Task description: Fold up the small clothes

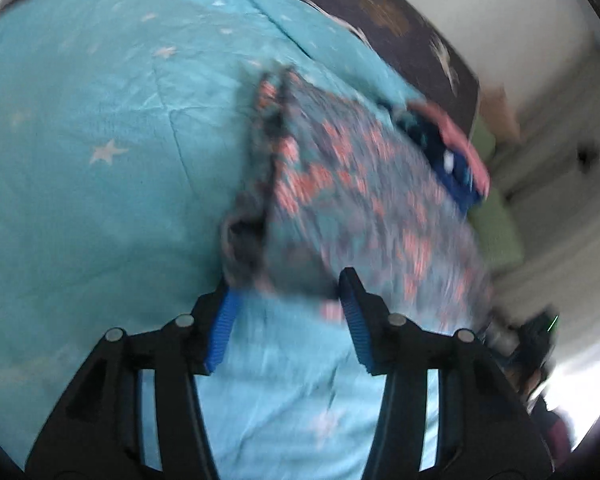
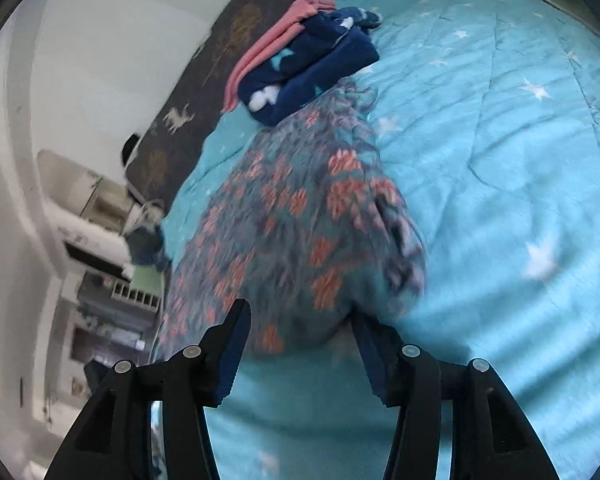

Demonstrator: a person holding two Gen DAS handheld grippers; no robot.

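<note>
Folding looks mid-step: the blue-grey fabric garment with coral flower print [image 2: 300,216] lies doubled over on the turquoise star-print quilt [image 2: 500,160], near its edge by the stack of folded navy and pink clothes [image 2: 308,68]. Left gripper [image 1: 288,300] and right gripper [image 2: 300,316] both point downward, jaws released, garment's hem loose between them. Next move is probably regripping for another fold.

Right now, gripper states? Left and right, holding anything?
Left gripper: open, the floral garment edge lies at its fingertips, not pinched.
Right gripper: open, the same floral garment's edge between the jaws, not clamped.
</note>
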